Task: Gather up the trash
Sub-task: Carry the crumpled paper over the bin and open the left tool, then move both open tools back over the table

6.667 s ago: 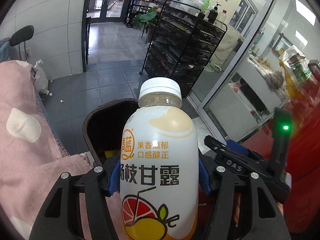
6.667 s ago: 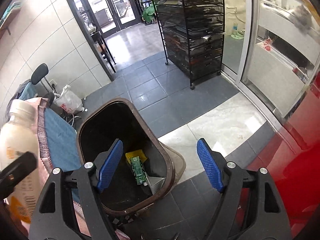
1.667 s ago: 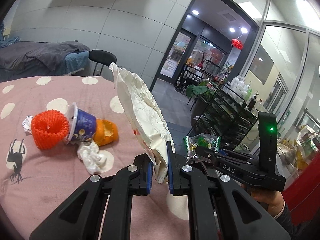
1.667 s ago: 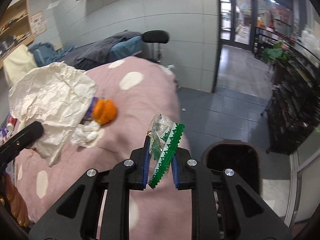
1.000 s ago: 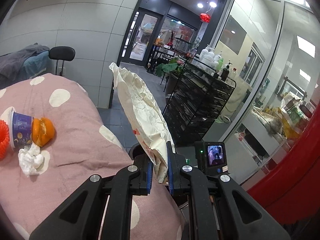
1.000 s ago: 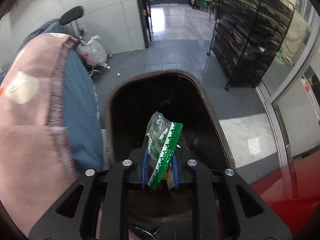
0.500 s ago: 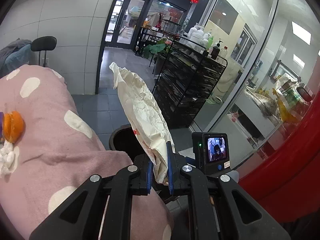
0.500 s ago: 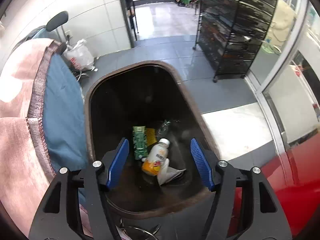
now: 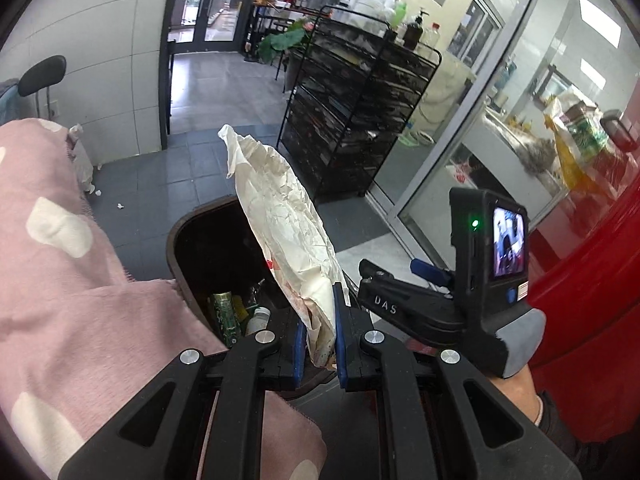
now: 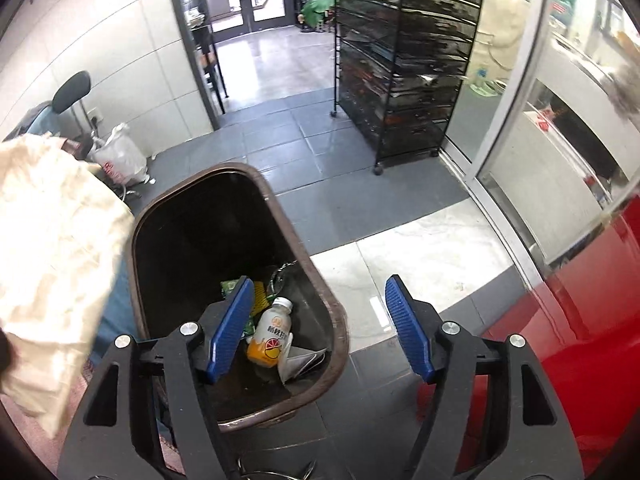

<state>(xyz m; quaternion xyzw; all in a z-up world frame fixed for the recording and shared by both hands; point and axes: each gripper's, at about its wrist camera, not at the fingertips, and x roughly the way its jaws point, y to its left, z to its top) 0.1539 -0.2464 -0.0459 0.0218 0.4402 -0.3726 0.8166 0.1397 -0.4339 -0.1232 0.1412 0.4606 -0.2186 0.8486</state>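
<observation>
My left gripper (image 9: 318,334) is shut on a crumpled cream paper bag (image 9: 284,220) and holds it upright over the near rim of the brown trash bin (image 9: 176,248). The bag shows at the left edge of the right wrist view (image 10: 52,248). My right gripper (image 10: 320,328) is open and empty, above the bin's right rim (image 10: 308,260). Inside the bin lie a juice bottle (image 10: 272,334), a green wrapper (image 10: 231,286) and crumpled paper (image 10: 298,362).
The pink polka-dot tablecloth (image 9: 72,280) hangs at the left, close to the bin. A black wire rack (image 10: 404,60) stands on the tiled floor behind. A white plastic bag (image 10: 120,158) lies by the wall. A red surface (image 10: 580,320) is at the right.
The right gripper opened and dropped the green wrapper into the bin, then shifted right. The left gripper carried the paper bag from over the table to over the bin.
</observation>
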